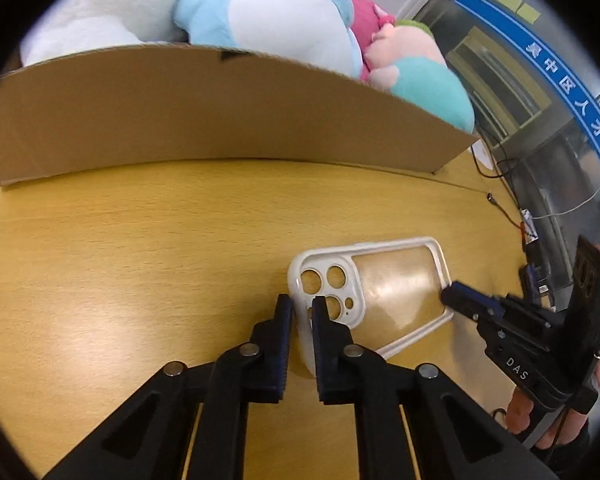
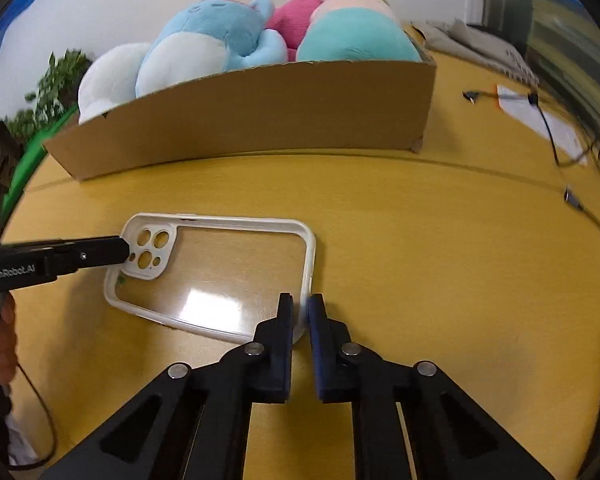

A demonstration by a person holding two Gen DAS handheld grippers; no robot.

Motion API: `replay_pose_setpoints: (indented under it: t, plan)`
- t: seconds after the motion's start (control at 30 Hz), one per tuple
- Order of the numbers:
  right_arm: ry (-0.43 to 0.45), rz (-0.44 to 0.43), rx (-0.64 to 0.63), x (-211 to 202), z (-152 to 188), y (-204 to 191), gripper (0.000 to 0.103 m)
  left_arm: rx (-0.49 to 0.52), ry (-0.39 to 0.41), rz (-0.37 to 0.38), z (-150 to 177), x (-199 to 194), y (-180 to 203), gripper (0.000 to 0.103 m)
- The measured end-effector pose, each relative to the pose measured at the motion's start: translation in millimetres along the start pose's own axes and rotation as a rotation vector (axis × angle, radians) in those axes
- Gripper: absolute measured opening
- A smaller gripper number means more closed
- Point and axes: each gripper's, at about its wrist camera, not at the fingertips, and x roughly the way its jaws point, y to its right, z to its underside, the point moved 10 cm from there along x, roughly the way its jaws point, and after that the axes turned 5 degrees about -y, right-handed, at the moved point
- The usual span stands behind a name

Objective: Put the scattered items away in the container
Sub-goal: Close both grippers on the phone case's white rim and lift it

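Observation:
A clear phone case with a white rim lies flat on the wooden table, in front of a cardboard box. My left gripper is shut on the rim at the case's camera-hole end. My right gripper is shut on the rim at the opposite end of the phone case. Each gripper shows in the other's view: the right gripper at the case's far end, the left gripper by the camera holes. The cardboard box holds several plush toys.
Thin cables and a sheet of paper lie on the table to the right of the box. A green plant stands at the left. A glass wall with a blue band runs along the right side.

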Motion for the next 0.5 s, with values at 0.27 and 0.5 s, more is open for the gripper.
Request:
replay_pose_setpoints:
  t: [0.27,0.5]
  plan:
    - [0.078,-0.010,-0.025,-35.3,-2.7,-22.8,0.009,0.041,0.096,-0.004,-7.7,-56.6,0.9,0.008]
    - [0.232,0.012,-0.067,-91.3,-43.9,-44.7,0.008,0.059,0.211,0.011,-25.4,-109.8,11.3,0.008]
